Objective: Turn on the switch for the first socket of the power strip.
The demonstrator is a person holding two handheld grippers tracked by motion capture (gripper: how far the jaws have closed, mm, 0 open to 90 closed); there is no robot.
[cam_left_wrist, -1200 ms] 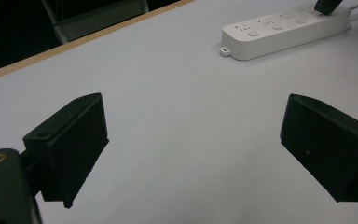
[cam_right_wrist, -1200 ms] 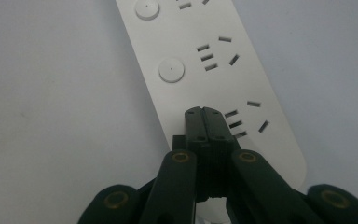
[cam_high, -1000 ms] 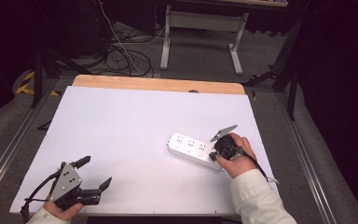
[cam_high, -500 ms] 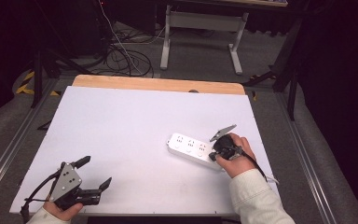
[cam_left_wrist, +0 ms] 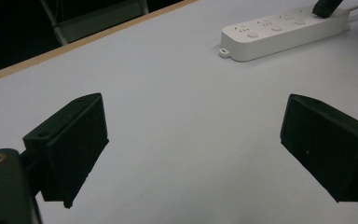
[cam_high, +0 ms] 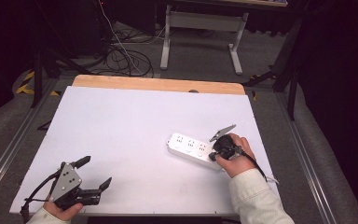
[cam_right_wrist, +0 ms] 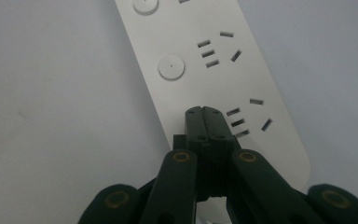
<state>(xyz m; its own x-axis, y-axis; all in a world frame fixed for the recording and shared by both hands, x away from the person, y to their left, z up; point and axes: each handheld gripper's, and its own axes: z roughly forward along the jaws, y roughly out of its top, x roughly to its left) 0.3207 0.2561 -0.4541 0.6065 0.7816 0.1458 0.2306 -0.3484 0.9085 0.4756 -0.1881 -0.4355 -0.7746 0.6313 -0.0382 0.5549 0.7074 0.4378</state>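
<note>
Right gripper (cam_right_wrist: 203, 112) closed atop power strip (cam_right_wrist: 214, 74)

table: (cam_high: 121, 126) white top, wooden far edge
cables: (cam_high: 121, 56) tangled on the floor beyond the table
stand: (cam_high: 200, 28) pale metal legs, farther back
floor: (cam_high: 196, 65) grey

White power strip (cam_high: 191, 148) is lying flat, sockets up, on the white tabletop (cam_high: 121, 135), toward the right edge and nearer the front. It's sitting diagonally, three round buttons beside three socket groups, with a small mounting tab sticking out at its left end.
</note>
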